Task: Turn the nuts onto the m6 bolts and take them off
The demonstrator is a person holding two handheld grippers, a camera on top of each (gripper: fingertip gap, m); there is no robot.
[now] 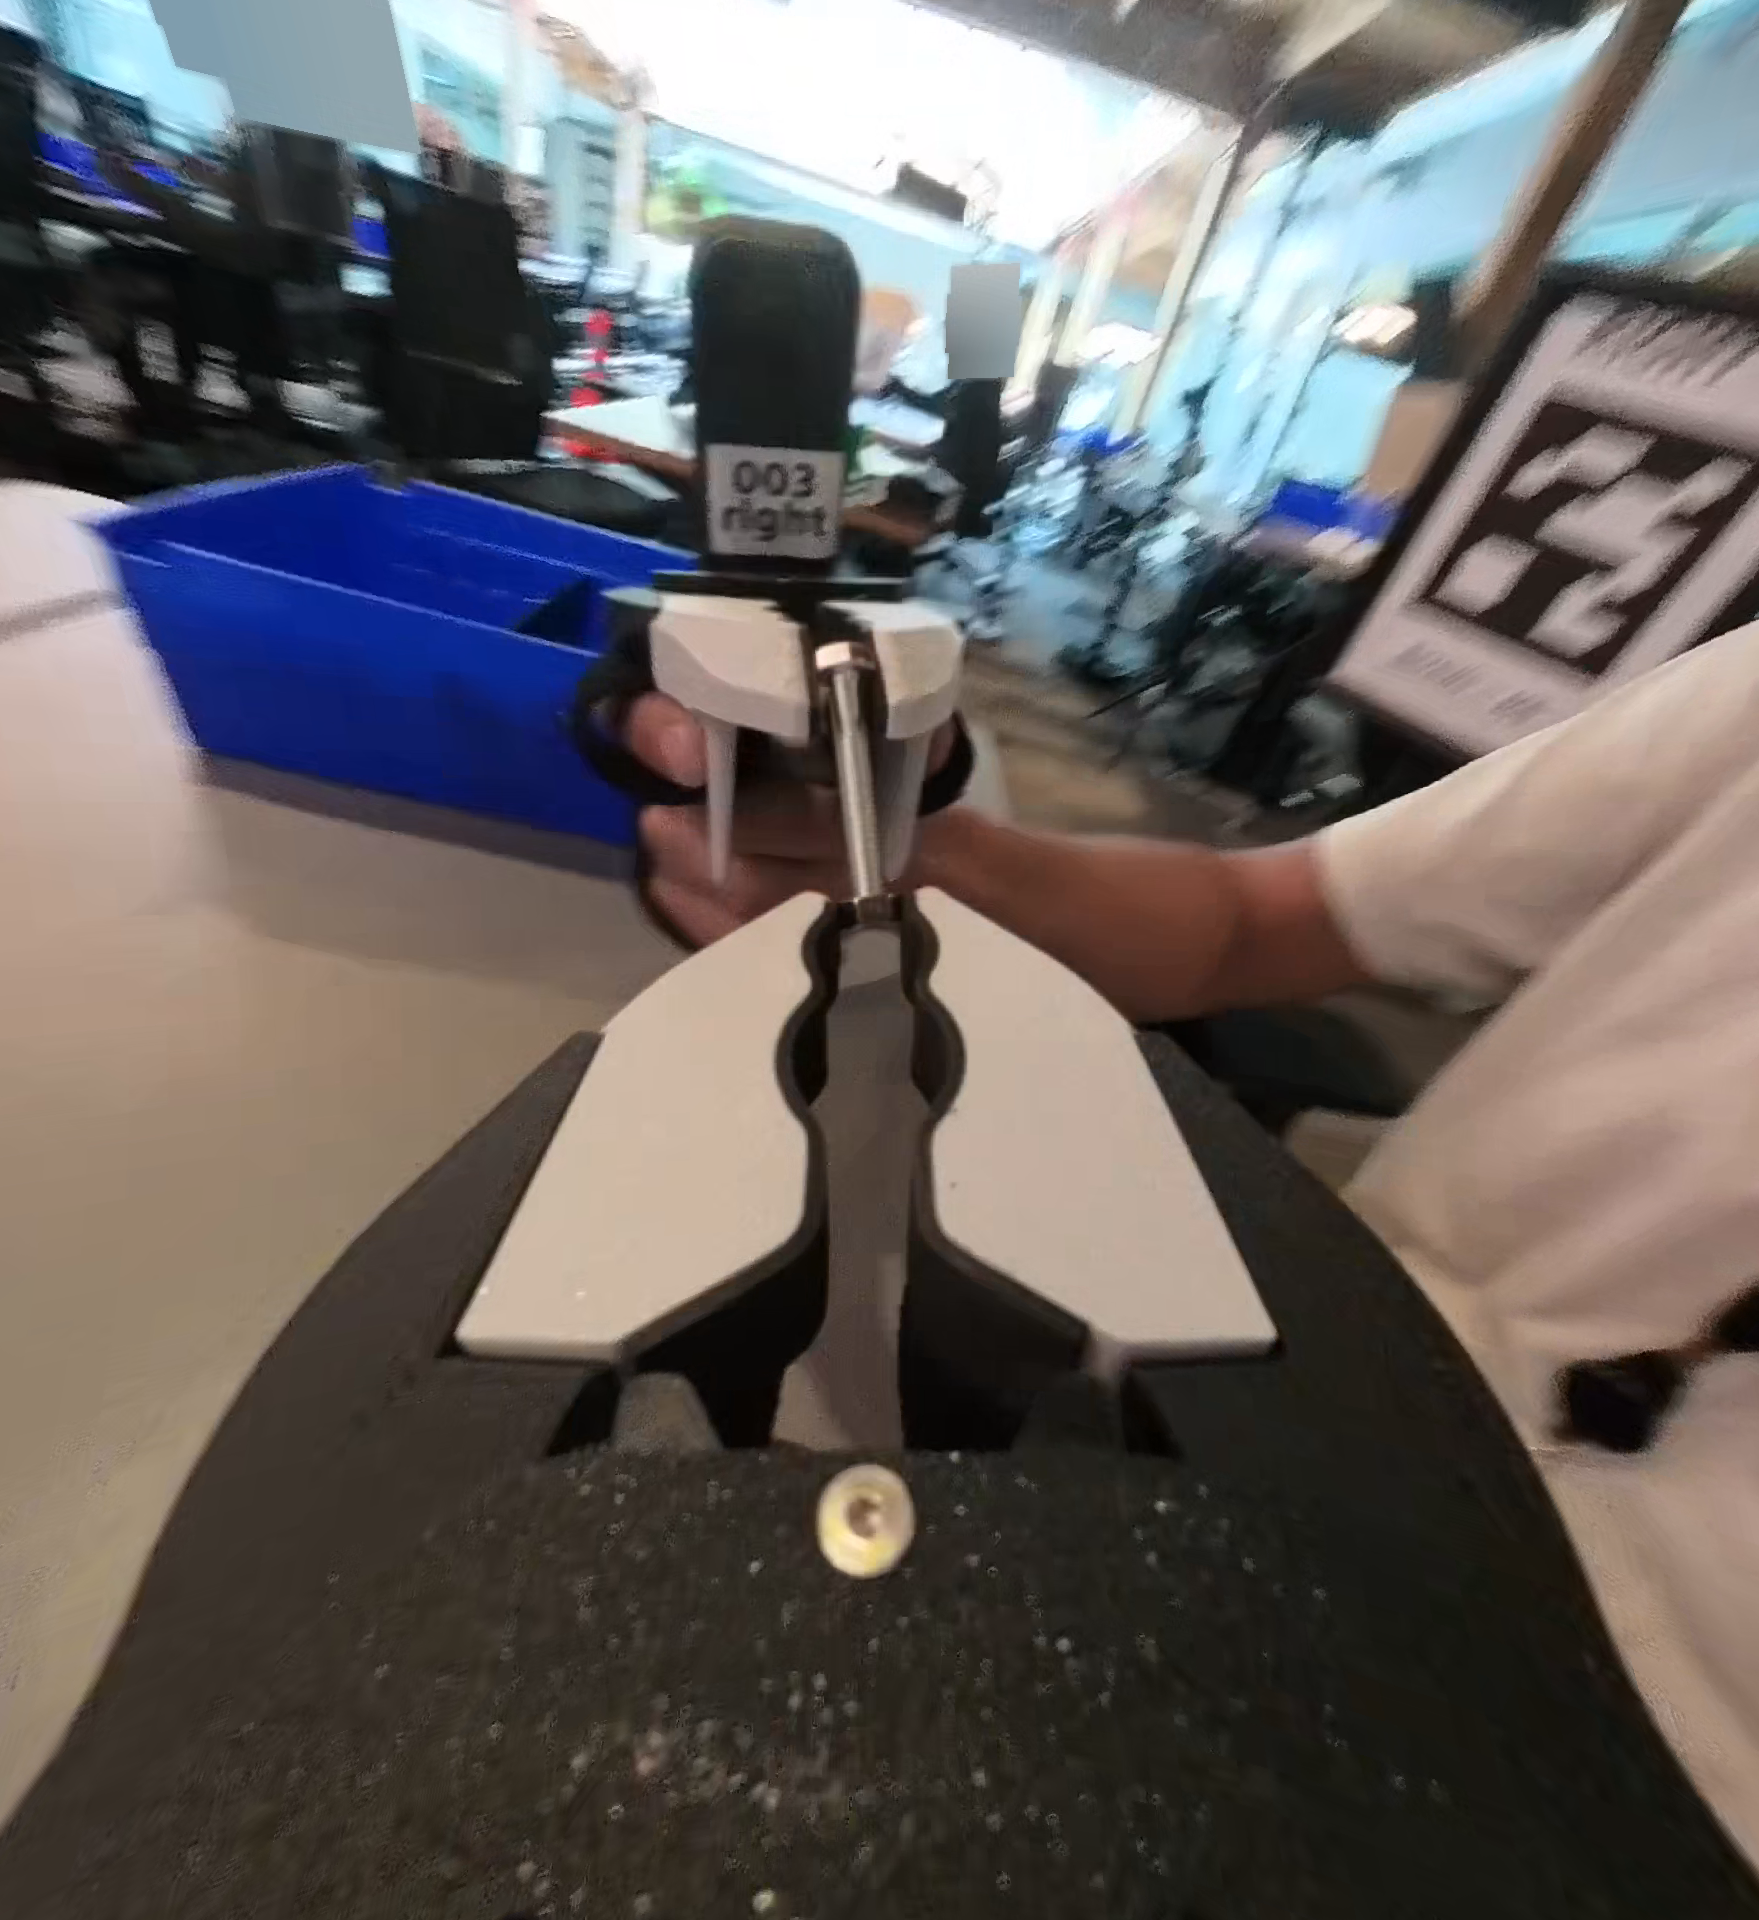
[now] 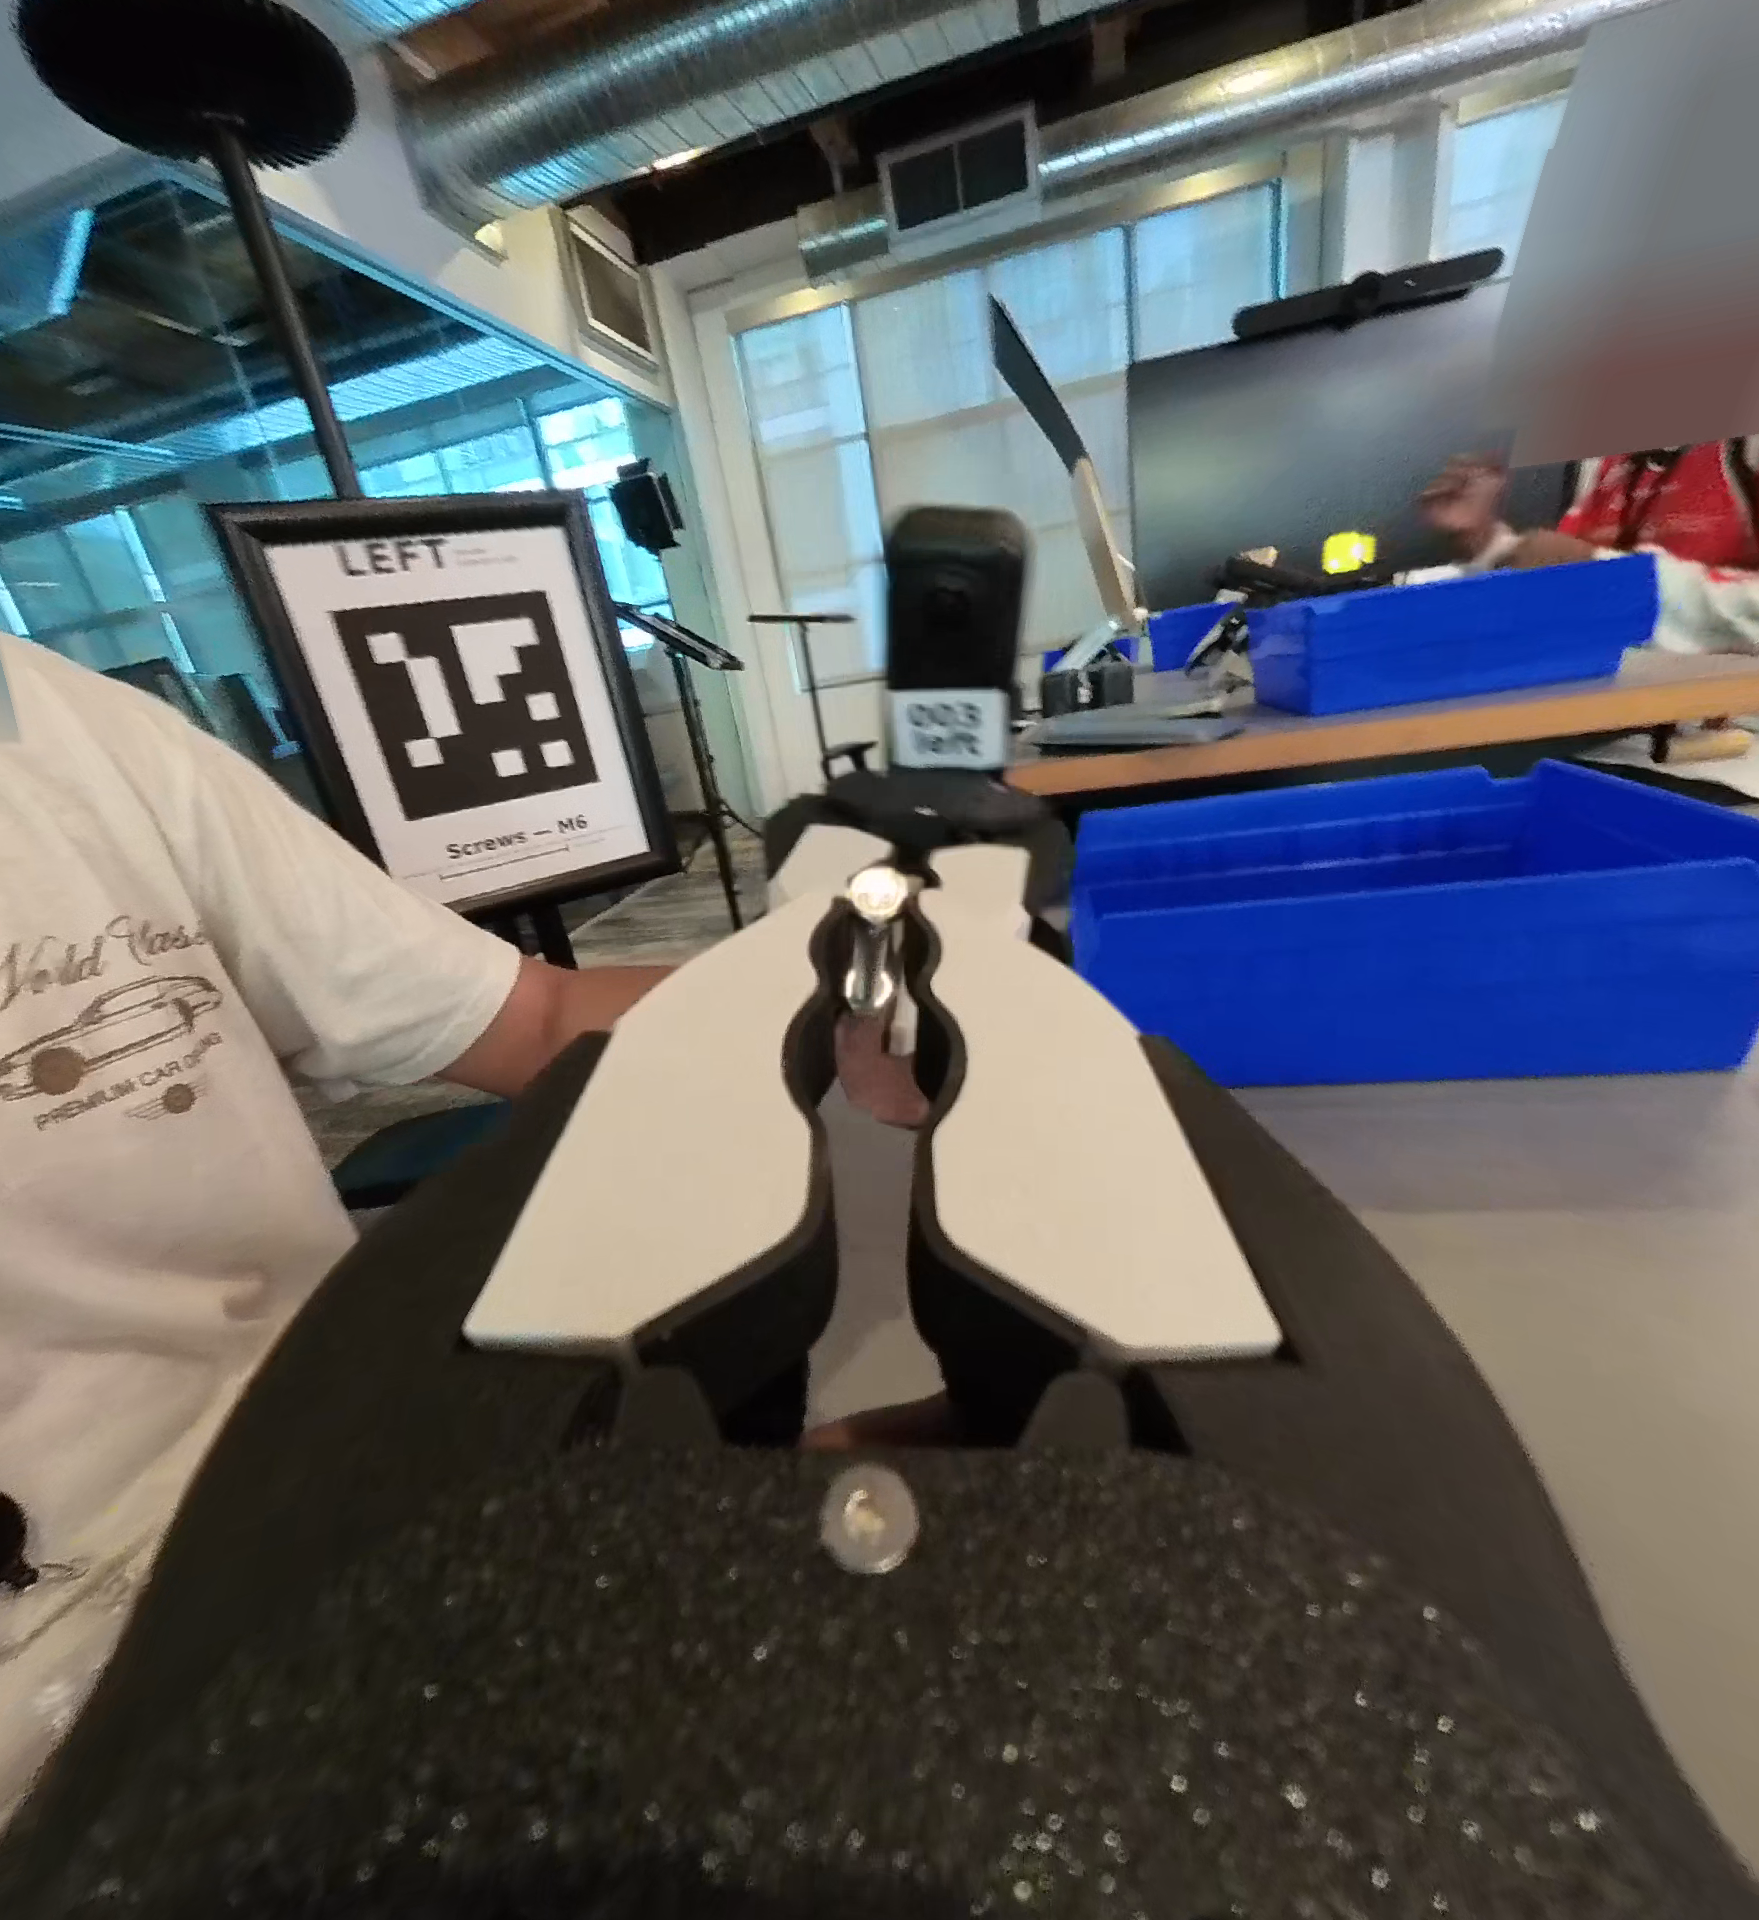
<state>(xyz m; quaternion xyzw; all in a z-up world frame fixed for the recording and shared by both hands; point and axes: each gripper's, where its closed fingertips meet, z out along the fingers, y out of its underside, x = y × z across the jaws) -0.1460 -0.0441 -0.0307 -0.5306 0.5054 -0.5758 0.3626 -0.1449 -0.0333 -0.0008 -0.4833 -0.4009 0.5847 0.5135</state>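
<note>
Here, from the left wrist view, the job looks to be in the thick of the turning stage. The right gripper (image 1: 839, 665) stands opposite, its white fingers pinched on the hex head of a silver M6 bolt (image 1: 854, 774) whose shank points down toward the camera. At the threaded tip sits a small nut (image 1: 870, 911), nipped between the narrowed tips of the left gripper (image 1: 870, 914) — whether it is being wound on or off, I cannot tell. A blue bin (image 1: 366, 623) stands on the grey table (image 1: 127, 1039) behind, well clear of the work.

From the right wrist view, the bolt's head (image 2: 877, 894) shows end-on at this gripper's fingertips, gripped tight, and the left gripper (image 2: 906, 883) meets it just beyond. Another blue bin (image 2: 1426, 935) lies to one side, a framed marker sign (image 2: 449, 696) to the other. Nothing blocks the two tools — only the person's own forearm (image 2: 584, 1018) runs close under them.
</note>
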